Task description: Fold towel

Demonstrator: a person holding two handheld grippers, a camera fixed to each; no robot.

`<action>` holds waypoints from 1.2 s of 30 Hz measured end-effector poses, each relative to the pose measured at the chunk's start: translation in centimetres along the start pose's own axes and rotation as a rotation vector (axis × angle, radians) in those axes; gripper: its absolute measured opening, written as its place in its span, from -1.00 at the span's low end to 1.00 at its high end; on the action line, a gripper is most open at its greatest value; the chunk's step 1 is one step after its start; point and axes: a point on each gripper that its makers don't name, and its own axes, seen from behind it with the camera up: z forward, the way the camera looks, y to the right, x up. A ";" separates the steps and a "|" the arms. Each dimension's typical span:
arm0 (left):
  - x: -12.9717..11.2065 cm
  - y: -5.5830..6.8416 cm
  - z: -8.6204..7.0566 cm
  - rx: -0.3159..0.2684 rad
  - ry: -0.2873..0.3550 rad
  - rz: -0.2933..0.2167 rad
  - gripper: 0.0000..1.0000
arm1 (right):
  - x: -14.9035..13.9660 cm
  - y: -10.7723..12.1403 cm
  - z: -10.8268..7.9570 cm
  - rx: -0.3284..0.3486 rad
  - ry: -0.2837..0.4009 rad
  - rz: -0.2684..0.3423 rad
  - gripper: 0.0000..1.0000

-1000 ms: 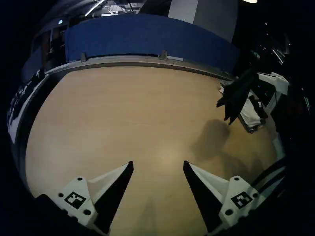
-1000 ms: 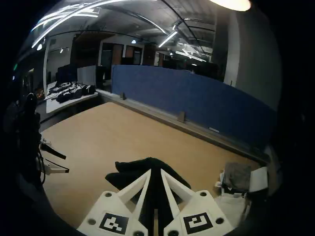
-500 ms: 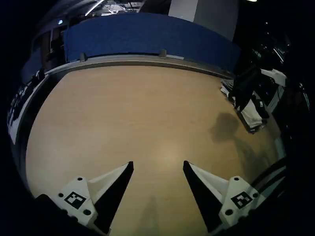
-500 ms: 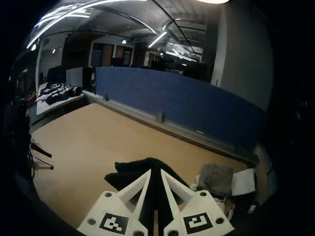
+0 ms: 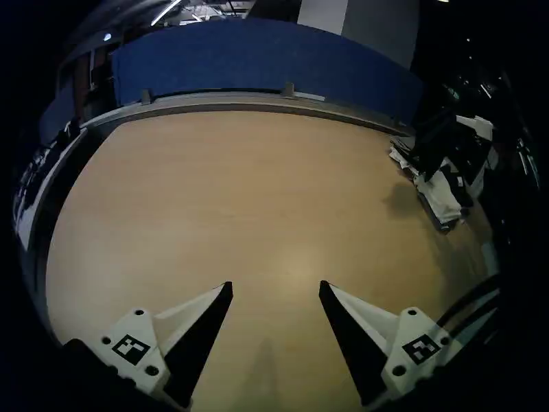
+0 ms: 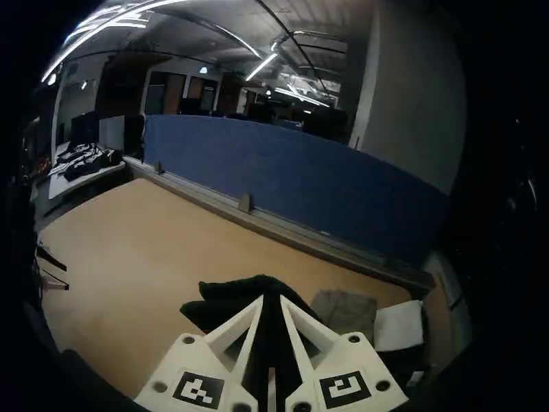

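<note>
In the right gripper view my right gripper (image 6: pixel 272 302) is shut on a folded black towel (image 6: pixel 230 299), held above the wooden table (image 6: pixel 137 261) close to a pile of folded towels (image 6: pixel 343 310) at the table's right end. In the left gripper view my left gripper (image 5: pixel 274 288) stands open low over the bare table (image 5: pixel 261 192) with nothing between its fingers. Far to the right in that view the black towel (image 5: pixel 439 141) hangs over the towel pile (image 5: pixel 439 196).
A blue partition (image 5: pixel 267 65) with a grey rail runs along the table's far edge. The towel pile holds grey and white folded cloths (image 6: pixel 398 323). Another desk with dark objects (image 6: pixel 79 161) stands at the left in the right gripper view.
The right gripper has carried the black towel rightward, toward and over the pile of folded towels; its shadow on the table slid the same way. The left gripper has stayed still.
</note>
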 end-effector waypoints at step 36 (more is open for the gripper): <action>0.2 1.1 1.2 0.021 -0.021 0.020 0.87 | -5.4 8.8 2.0 -0.098 -0.082 0.038 -0.97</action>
